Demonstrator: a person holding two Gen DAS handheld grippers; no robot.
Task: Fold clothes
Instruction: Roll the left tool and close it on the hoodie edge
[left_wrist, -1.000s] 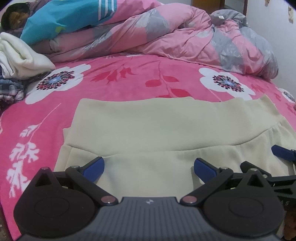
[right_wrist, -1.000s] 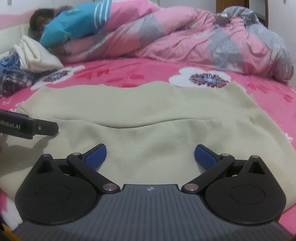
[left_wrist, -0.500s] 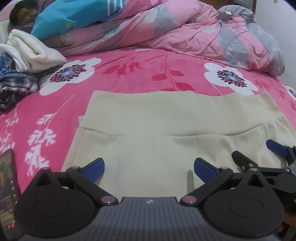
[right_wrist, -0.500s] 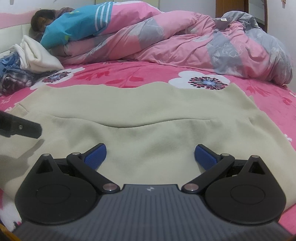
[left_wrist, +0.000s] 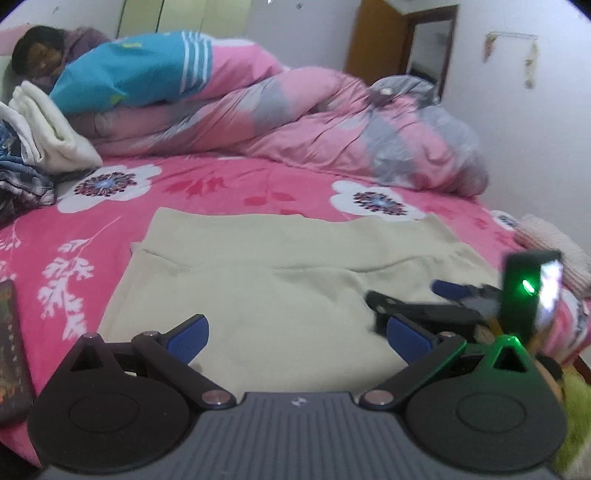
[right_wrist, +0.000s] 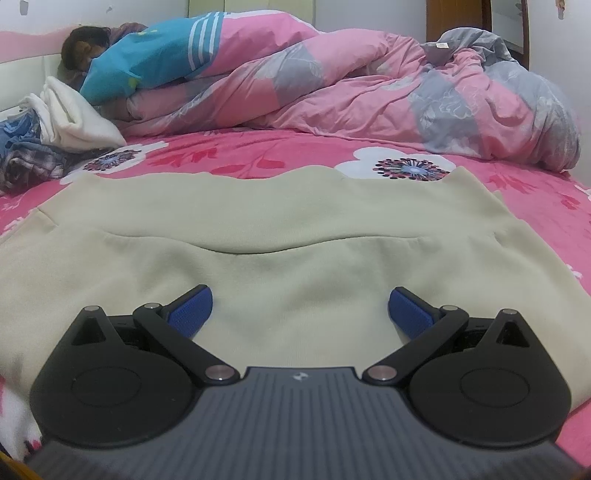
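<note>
A cream garment (left_wrist: 291, 280) lies spread flat on the pink flowered bedspread (left_wrist: 221, 188), with a wide band along its far edge. The same cream garment (right_wrist: 280, 240) fills the middle of the right wrist view. My left gripper (left_wrist: 297, 338) is open above the garment's near part, nothing between its blue pads. My right gripper (right_wrist: 300, 308) is open too, low over the cloth. In the left wrist view the right gripper (left_wrist: 410, 293) shows at the right with a green light on its body.
A pink and grey duvet (right_wrist: 369, 92) is heaped along the far side, with a person in a blue top (right_wrist: 147, 62) lying on it. Folded white cloth (right_wrist: 77, 118) and plaid clothes (right_wrist: 33, 162) sit far left. A dark phone (left_wrist: 11, 350) lies at the near left.
Both grippers have pulled back and risen from the garment. The left view now shows more of the room and walls. The left gripper has dropped out of the right wrist view.
</note>
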